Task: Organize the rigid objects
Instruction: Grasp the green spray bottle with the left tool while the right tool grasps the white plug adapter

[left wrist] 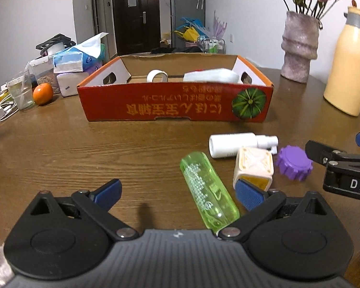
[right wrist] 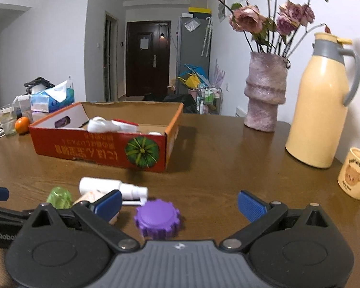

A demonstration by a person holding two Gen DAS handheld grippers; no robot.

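A red cardboard box (left wrist: 175,105) (right wrist: 100,148) stands on the wooden table with a tape roll (left wrist: 157,75) and white items inside. In front of it lie a green clear bottle (left wrist: 207,189) (right wrist: 59,197), a white spray bottle (left wrist: 240,144) (right wrist: 108,187), a cream cube (left wrist: 253,166) and a purple gear-shaped cap (left wrist: 294,163) (right wrist: 157,218). My left gripper (left wrist: 180,192) is open, the green bottle lying between its fingers near the right pad. My right gripper (right wrist: 180,204) is open, with the purple cap between its fingers nearer the left one.
A pink vase (right wrist: 264,91) of flowers, a cream thermos (right wrist: 321,105) and a bear mug (right wrist: 355,174) stand at the right. At the left are tissue packs (left wrist: 76,57), a glass (left wrist: 21,91), an orange (left wrist: 43,93) and cables (left wrist: 0,112).
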